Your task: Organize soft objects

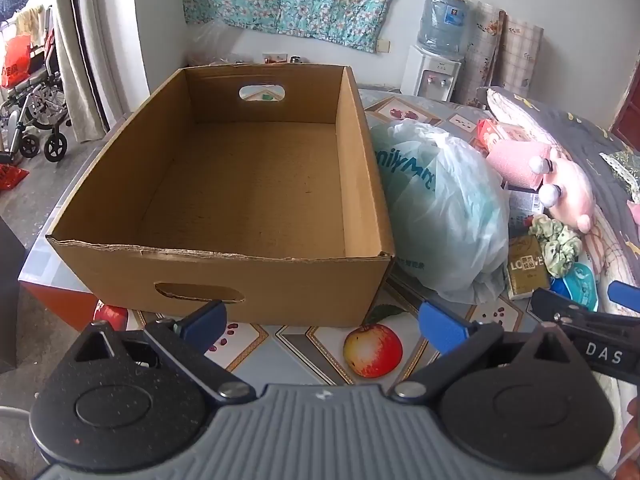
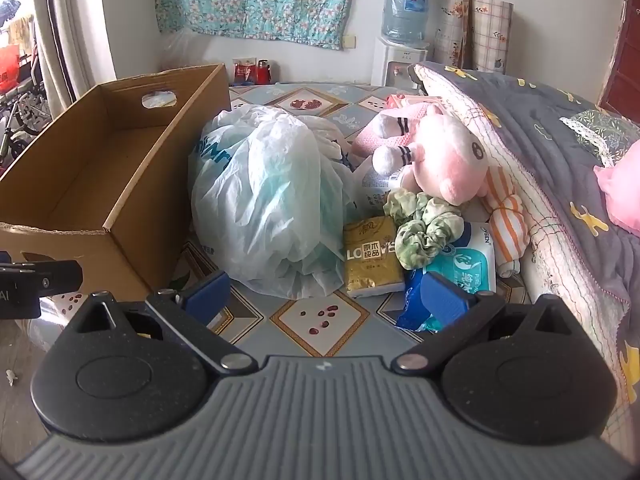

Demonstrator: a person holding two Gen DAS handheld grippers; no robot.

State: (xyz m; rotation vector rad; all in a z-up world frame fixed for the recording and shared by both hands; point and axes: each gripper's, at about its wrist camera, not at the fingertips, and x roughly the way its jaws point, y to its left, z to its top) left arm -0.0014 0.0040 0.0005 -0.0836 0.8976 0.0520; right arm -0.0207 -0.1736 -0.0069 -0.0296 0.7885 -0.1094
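The cardboard box (image 1: 256,184) stands open and empty on the left part of the table (image 2: 320,320), which is covered by a patterned cloth with fruit pictures. Its left wall runs near the left edge of the table, and its near wall, with a hand hole, is close to the front edge. Only a narrow strip of bare cloth is in front of the box.

The left gripper (image 1: 324,320) hangs over this front strip, with both blue fingers spread wide and nothing between them. It points down toward the near right corner of the box.

Just beside the right wall of the box lies a white plastic bag (image 2: 272,200), full and crumpled; it seems to touch the box. To the right of the bag is the pile of soft things: a gold tissue pack (image 2: 370,258), a green scrunchie (image 2: 424,230) partly on it, a teal wipes pack (image 2: 468,264), and a pink plush toy (image 2: 440,160) behind them. A striped cloth (image 2: 506,220) lies against the grey quilt (image 2: 560,184), which closes the right side of the table.

The right gripper (image 2: 324,300) is also wide open and empty. Its right finger is over the near end of the wipes pack. Between its fingers there is free cloth, before the bag and the tissue pack.
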